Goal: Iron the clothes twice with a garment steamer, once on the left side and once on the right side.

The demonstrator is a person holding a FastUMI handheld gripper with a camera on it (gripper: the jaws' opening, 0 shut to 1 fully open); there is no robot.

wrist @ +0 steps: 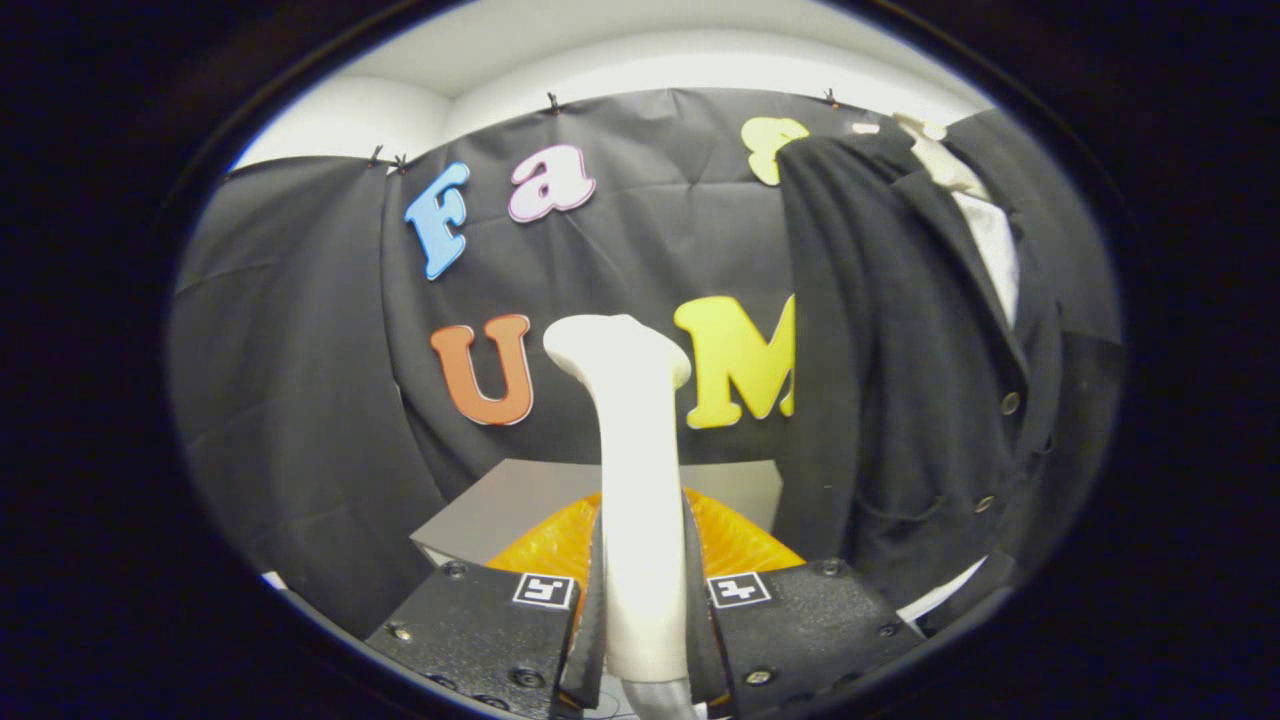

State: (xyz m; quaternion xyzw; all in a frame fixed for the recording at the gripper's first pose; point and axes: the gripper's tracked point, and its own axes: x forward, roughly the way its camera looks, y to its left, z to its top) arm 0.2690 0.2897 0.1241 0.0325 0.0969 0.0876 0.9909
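My gripper (642,600) is shut on the white handle of the garment steamer (632,460), both fingers pressing its sides. The steamer stands upright between the fingers, its rounded head (612,345) rising well above them. To the right hangs a black jacket (900,380) with a white shirt (985,235) showing inside its collar and small buttons down its front. The steamer's head is left of the jacket and apart from it.
An orange ribbed object (735,545) lies just beyond the fingers, on a grey box-like surface (500,500) standing before the black cloth wall. A white ceiling (620,60) runs above the cloth.
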